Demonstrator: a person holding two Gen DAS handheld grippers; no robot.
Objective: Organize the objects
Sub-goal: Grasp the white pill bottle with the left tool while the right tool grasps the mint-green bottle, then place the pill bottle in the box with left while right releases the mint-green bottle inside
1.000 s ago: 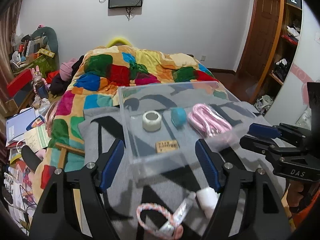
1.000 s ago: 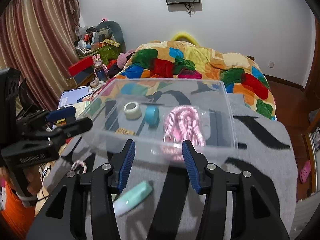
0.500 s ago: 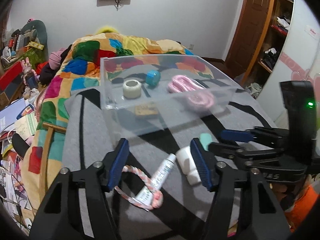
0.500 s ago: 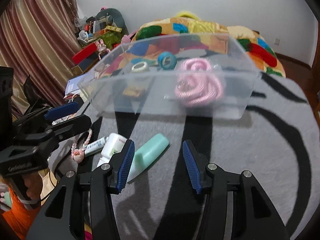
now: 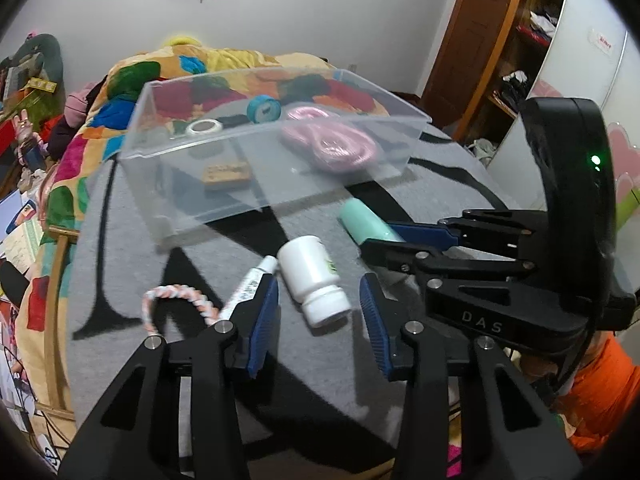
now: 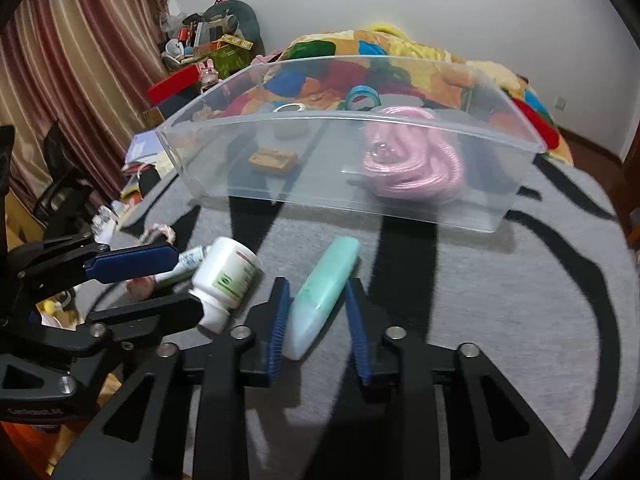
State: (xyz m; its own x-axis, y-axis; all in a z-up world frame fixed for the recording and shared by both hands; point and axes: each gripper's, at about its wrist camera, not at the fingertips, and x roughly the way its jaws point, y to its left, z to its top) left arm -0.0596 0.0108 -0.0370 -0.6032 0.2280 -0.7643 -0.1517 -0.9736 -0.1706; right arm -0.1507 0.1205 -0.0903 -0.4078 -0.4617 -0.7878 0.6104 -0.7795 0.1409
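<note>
The clear bin (image 6: 400, 200) stands on the grey patterned blanket (image 6: 500, 300), which covers a surface whose type you cannot determine. The bin already holds a pink coiled cord (image 6: 416, 168), a white tape roll (image 5: 204, 127), a blue tape roll (image 5: 262, 108) and a small brown block (image 6: 273, 159); treat these as sorted. Four items remain outside, lying just in front of the bin: a white bottle (image 5: 314, 278), a mint tube (image 6: 324, 296), a thin white tube (image 5: 248, 284) and a braided pink loop (image 5: 176, 300). Judge the task as roughly half complete. Your left tool (image 5: 316, 312) stands wide, fingers either side of the white bottle without contact. Your right tool (image 6: 318, 320) stands fairly narrow around the mint tube; you cannot confirm from either view whether its pads touch. The thin white tube is partly hidden by the left tool finger, the labels are illegible, and the near wall of the bin blurs its contents.
</note>
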